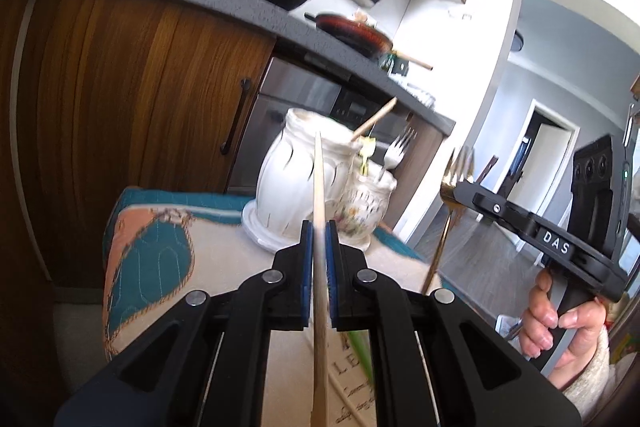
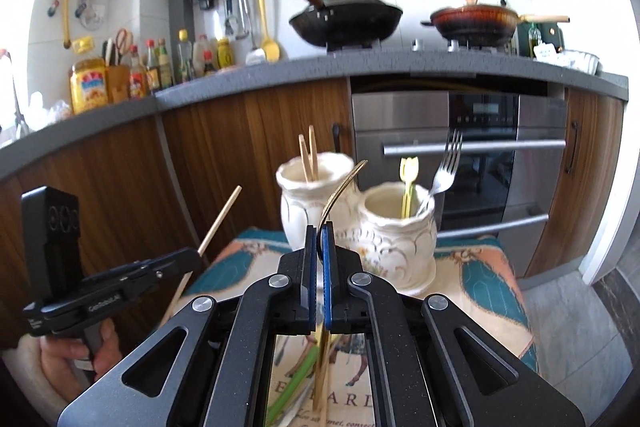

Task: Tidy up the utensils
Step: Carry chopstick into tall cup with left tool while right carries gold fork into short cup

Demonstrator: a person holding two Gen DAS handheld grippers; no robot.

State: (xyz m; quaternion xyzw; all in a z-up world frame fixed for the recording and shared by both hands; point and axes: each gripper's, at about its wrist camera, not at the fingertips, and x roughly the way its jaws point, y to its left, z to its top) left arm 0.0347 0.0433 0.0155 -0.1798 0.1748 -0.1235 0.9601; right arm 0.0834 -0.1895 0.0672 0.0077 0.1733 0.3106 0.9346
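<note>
The left gripper pinches a wooden chopstick between its blue pads, the stick pointing up toward the taller cream jar; the right gripper is clamped on a gold fork, whose curved head rises in front of the two jars. Both jars stand at the far edge of a small table under a patterned teal and peach cloth: the taller holds two chopsticks, the shorter floral jar beside it a steel fork and a small yellow fork.
</note>
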